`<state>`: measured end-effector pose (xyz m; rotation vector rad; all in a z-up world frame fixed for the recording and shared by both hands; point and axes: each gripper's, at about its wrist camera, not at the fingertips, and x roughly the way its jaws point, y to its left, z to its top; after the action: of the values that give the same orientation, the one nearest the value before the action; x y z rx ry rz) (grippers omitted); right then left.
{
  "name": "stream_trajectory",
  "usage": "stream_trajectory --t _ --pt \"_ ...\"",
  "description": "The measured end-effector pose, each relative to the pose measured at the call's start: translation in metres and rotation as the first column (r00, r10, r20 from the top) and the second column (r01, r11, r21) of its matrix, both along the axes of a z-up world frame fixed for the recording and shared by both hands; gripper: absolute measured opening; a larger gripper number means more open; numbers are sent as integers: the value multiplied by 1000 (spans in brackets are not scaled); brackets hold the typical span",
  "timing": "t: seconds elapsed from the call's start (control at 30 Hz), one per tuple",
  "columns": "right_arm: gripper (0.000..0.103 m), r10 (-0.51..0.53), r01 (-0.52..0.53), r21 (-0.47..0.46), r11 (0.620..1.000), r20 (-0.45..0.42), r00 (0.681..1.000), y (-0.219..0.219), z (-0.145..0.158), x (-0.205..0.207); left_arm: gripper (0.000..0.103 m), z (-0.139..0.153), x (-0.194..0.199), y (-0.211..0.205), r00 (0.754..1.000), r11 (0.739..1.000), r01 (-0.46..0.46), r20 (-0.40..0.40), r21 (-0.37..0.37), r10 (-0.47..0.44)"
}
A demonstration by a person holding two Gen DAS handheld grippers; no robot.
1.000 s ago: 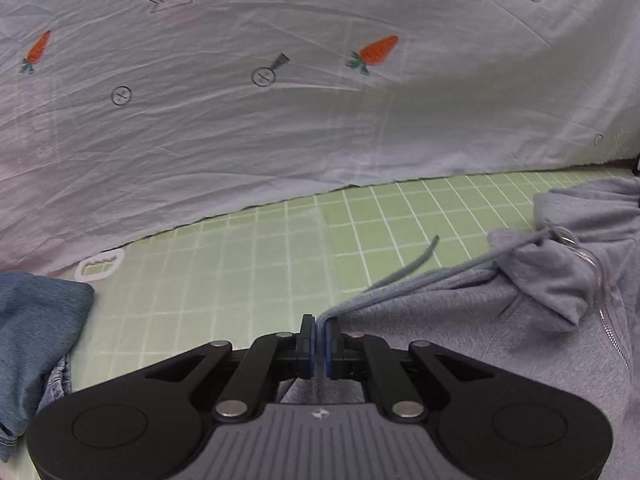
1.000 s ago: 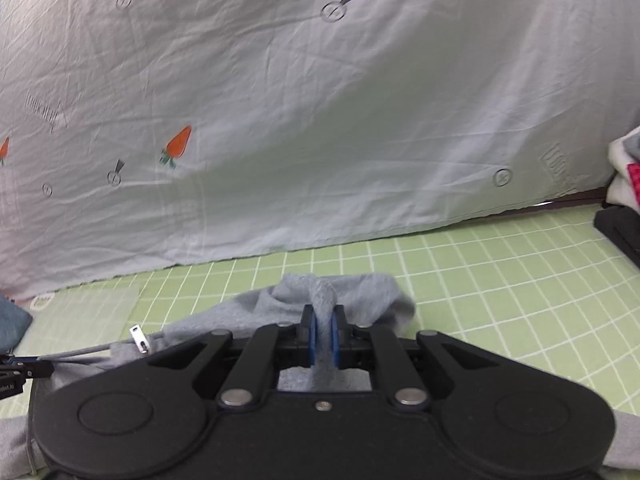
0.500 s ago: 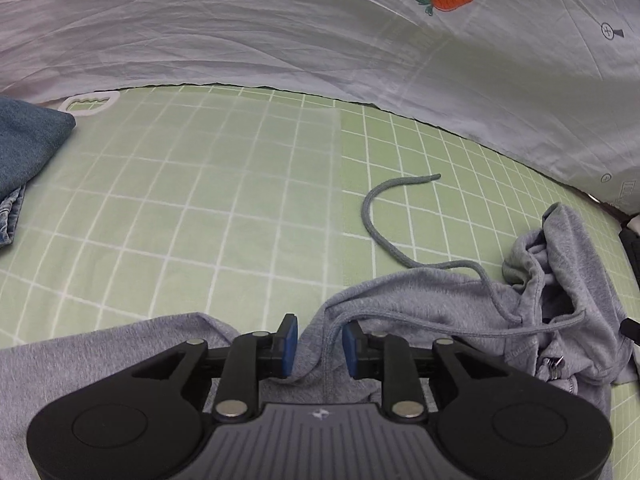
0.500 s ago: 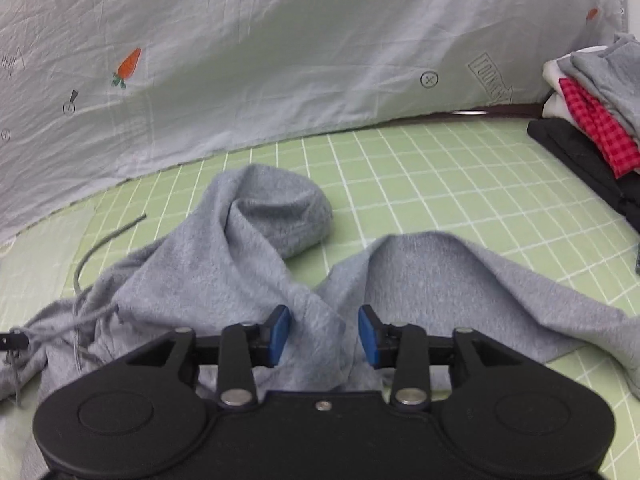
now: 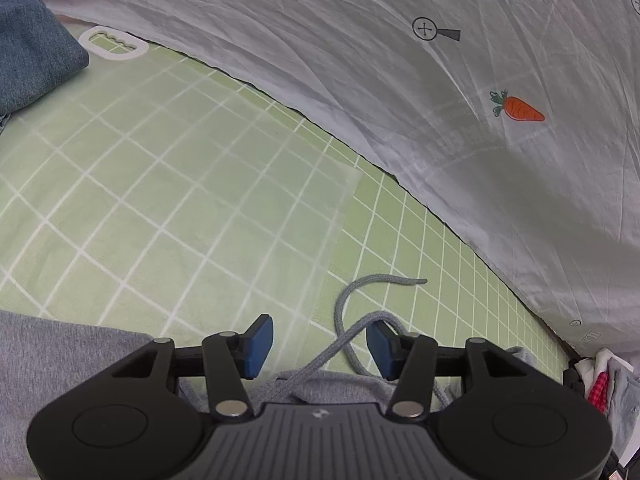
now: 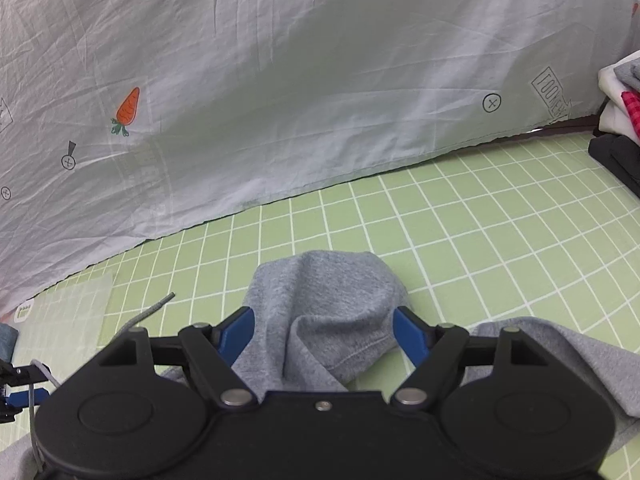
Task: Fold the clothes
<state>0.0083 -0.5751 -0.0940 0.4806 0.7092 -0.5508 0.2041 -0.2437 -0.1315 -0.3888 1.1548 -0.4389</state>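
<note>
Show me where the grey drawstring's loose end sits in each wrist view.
Left wrist: the drawstring end lies on the green mat, right of centre, just beyond the gripper.
Right wrist: the same end lies lower left, left of the grey hood.
Shared landmark: the carrot print on the white sheet.

A carrot-print sheet (image 5: 440,100) hangs behind the green checked mat (image 5: 160,200) and its white clip (image 5: 114,42).
</note>
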Motion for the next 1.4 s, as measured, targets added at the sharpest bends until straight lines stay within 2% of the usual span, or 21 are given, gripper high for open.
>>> stream_trajectory --t 0.07,0.2,0.3,0.33,0.37,0.43,0.47,0.6,0.67,0.73,0.83,0.9,1.0,1.07,1.13,1.2,1.23,1.27,1.33,1.4 --pt "77 3 -3 6 1000 -23 1000 0 -6 1 61 -1 6 3 1000 999 -16 -6 38 17" --pt "77 26 -29 -29 999 -95 995 2 -17 -2 61 3 16 15 1000 991 -3 19 135 0" --pt "78 27 -28 -12 1000 -110 994 1 -24 -6 60 11 15 22 998 982 3 68 191 -16" --pt "78 26 -26 -5 1000 -112 993 0 -27 -7 56 14 12 21 996 979 24 84 203 -42" --pt "78 24 -24 -2 1000 -115 993 0 -29 -8 34 18 10 20 993 976 45 100 215 -68" --pt "78 16 -16 2 1000 -115 993 0 -31 -9 5 23 2 16 987 973 85 115 215 -111" --pt "78 12 -11 4 1000 -116 993 1 -32 -9 4 24 -3 14 985 973 104 116 205 -130" --pt "78 -14 14 -3 1000 -103 995 2 -24 -16 4 34 -22 6 982 979 141 106 147 -158" --pt "78 -31 30 -13 999 -88 996 3 -19 -27 4 41 -35 9 988 990 133 70 42 -135" --pt "78 -50 49 -20 999 -75 996 5 -13 -39 4 50 -49 12 991 988 131 43 -76 -128" --pt "78 -89 88 -22 996 -62 994 10 -7 -63 4 71 -70 9 988 966 154 42 -210 -148" --pt "78 -113 112 -21 993 -53 992 12 -4 -78 4 83 -83 2 983 947 183 48 -263 -177" --pt "78 -155 155 -9 988 -31 987 16 0 -105 4 98 -108 -15 969 906 245 56 -345 -240" --pt "78 -176 175 -6 984 -24 984 18 1 -119 4 99 -127 -26 958 898 285 64 -335 -280" --pt "78 -188 188 -10 982 -20 982 20 3 -132 4 92 -142 -36 950 913 310 41 -265 -311" --pt "78 -197 196 -14 980 -18 980 22 4 -144 6 77 -153 -39 946 927 313 -21 -206 -324" --pt "78 -199 198 -17 980 -17 980 24 4 -150 15 68 -157 -40 942 932 314 -61 -181 -329" --pt "78 -199 198 -18 980 -21 980 25 3 -155 28 60 -159 -39 939 937 312 -97 -157 -329" --pt "78 -197 197 -19 980 -31 980 28 1 -162 40 52 -163 -35 943 949 298 -122 -104 -310" --pt "78 -195 194 -16 981 -45 980 29 -1 -168 45 47 -165 -27 951 960 276 -128 -51 -280"
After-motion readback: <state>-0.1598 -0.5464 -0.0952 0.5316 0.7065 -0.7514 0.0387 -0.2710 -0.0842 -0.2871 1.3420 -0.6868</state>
